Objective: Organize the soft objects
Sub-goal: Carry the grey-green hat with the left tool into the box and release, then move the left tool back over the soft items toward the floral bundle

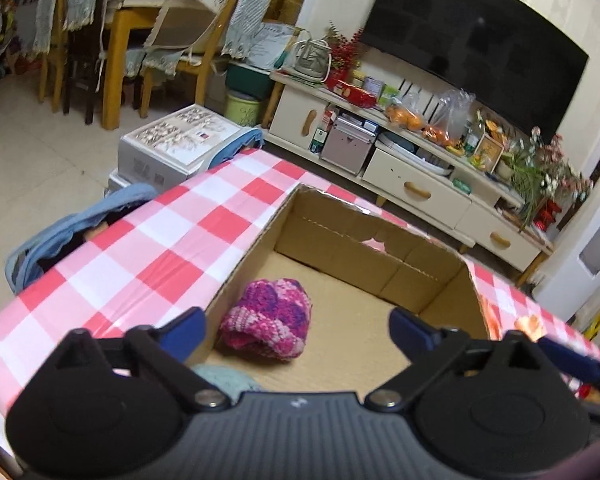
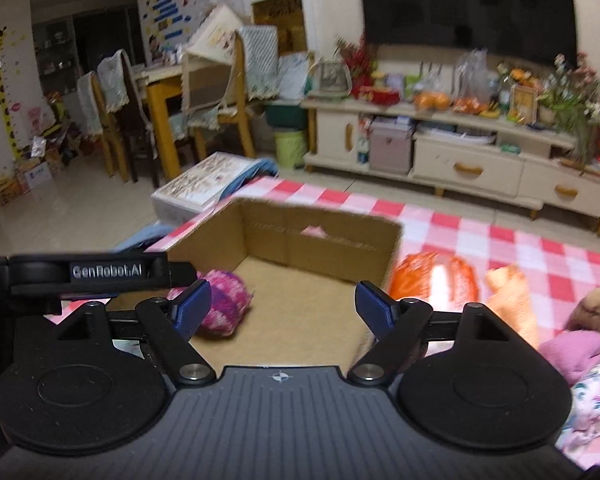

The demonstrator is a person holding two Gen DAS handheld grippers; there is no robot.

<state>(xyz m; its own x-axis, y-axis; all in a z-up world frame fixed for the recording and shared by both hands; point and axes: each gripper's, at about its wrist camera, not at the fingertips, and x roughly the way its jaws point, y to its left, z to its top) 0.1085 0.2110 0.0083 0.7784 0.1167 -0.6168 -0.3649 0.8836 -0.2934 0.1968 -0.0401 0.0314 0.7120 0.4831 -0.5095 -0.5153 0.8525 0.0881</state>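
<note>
Here, key relation: the soft toys (image 2: 540,312) lay on the checked surface (image 2: 500,240) to the right of the cardboard box (image 2: 320,236), nearest the right hand-held gripper (image 2: 283,304).
Right hand-held gripper: jaws wide apart, nothing between them, pointing into the box.
Left hand-held gripper (image 1: 296,330): jaws apart, empty, also over the box.
In the box: a pink-purple knitted hat (image 1: 268,330), by the left wall.
In the way: the box's right wall stood between the box floor and the toys.

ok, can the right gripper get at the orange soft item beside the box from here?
Probably yes. The right gripper is open and empty, and the orange soft item lies bare on the checked cloth just outside the cardboard box's right wall, nothing over it.
</note>
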